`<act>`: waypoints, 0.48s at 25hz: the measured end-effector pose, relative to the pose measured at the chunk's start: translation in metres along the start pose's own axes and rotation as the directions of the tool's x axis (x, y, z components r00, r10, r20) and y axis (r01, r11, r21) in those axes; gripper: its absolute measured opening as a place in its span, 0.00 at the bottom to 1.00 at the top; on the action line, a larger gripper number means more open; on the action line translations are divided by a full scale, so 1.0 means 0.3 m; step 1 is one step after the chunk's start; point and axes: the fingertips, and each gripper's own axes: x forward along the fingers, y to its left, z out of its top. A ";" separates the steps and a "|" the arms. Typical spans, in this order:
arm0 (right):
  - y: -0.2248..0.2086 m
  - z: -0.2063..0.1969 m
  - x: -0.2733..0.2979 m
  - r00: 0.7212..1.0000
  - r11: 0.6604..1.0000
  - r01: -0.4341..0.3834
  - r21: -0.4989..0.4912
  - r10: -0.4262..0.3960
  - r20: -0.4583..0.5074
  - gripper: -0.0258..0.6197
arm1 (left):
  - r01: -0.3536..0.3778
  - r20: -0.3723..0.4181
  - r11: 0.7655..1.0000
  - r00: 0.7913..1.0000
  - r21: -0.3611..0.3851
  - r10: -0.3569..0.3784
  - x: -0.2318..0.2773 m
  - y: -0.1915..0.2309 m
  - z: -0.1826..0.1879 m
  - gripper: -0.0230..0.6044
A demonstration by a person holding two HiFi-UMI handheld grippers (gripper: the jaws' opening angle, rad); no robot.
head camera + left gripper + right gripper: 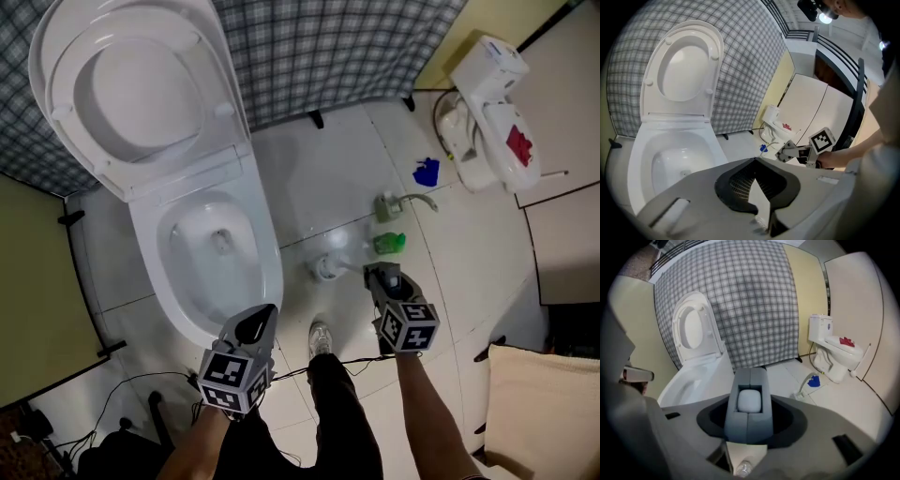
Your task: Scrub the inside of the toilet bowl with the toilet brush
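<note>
While right hand-held gripper (380, 274) grips one brush (330, 268), left hand-held gripper (258, 323) clenched, two toilets (267, 253) (483, 159)

Glossy white ceramic toilet bowl (269, 267) gleams ahead of the left tool (262, 316), matt grey plastic; shiny floor tiles (319, 178) and checked cloth backdrop (319, 47) lie beyond; the right tool (381, 273) grips the toilet brush (749, 401) by its smooth white plastic handle.

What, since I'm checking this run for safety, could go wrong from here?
The right hand-held gripper, shut on the toilet brush by its grey handle, is close to the green item on the floor and could knock it over. A black cable runs past the person's shoe, so a step could snag it.
</note>
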 end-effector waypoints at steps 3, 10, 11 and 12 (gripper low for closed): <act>-0.001 -0.082 0.085 0.999 0.999 0.004 -0.051 -0.006 -0.042 0.35 | -0.014 -0.004 1.000 1.000 -0.004 0.014 0.001 0.019 -0.027 0.05; 0.007 -0.252 0.232 0.992 0.990 0.014 -0.143 -0.031 -0.122 0.35 | -0.019 -0.014 1.000 1.000 -0.004 0.019 -0.013 0.044 -0.110 0.05; 0.013 -0.269 0.248 0.991 0.988 0.015 -0.151 -0.034 -0.126 0.35 | -0.020 -0.016 1.000 1.000 -0.008 0.020 -0.017 0.047 -0.121 0.05; 0.018 -0.282 0.262 0.991 0.987 0.013 -0.158 -0.034 -0.126 0.35 | -0.019 -0.018 1.000 1.000 -0.013 0.019 -0.018 0.047 -0.131 0.05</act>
